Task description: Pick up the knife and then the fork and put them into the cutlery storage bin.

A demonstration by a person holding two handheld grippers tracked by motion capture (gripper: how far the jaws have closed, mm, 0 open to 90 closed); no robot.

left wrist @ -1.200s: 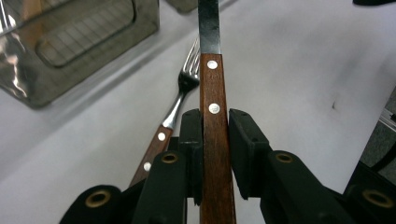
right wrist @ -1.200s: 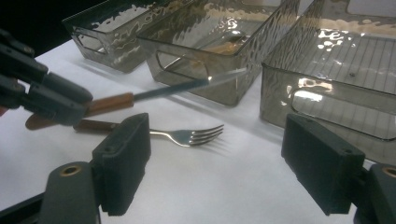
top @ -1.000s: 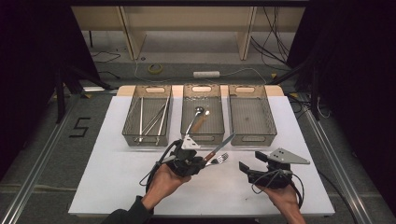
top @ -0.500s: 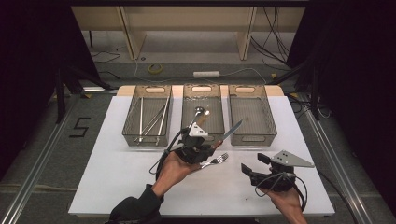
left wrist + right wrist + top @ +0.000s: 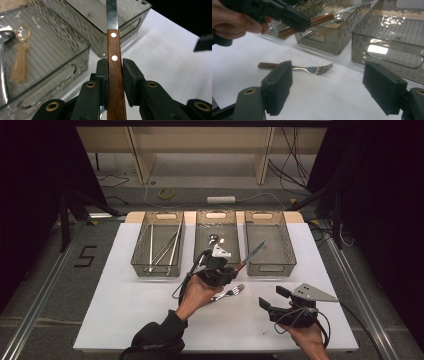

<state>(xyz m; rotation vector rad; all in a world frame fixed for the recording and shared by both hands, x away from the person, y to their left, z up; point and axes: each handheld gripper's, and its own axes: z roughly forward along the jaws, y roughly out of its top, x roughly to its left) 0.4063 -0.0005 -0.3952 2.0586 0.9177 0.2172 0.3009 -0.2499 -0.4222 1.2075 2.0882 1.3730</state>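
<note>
Since the earlier pictures the left gripper [image 5: 231, 268] has lifted away from the middle of the white table [image 5: 125, 310] and travelled toward the far edge, carrying the knife [image 5: 253, 252] with it; the fork [image 5: 229, 292] has stayed flat on the table, and the right gripper [image 5: 272, 300] has kept its place near the near right corner. The left gripper's jaws are clamped on the knife's wooden handle [image 5: 115, 82] (two rivets show on it), and the blade [image 5: 257, 249] angles up and out over the near wall of the right bin [image 5: 270, 268]. The middle bin [image 5: 217, 220] holds spoons [image 5: 19, 57]; the left bin [image 5: 157, 268] holds long metal utensils. The right gripper's jaws stand wide apart with nothing between them, pointed toward the fork, which lies just beyond them.
</note>
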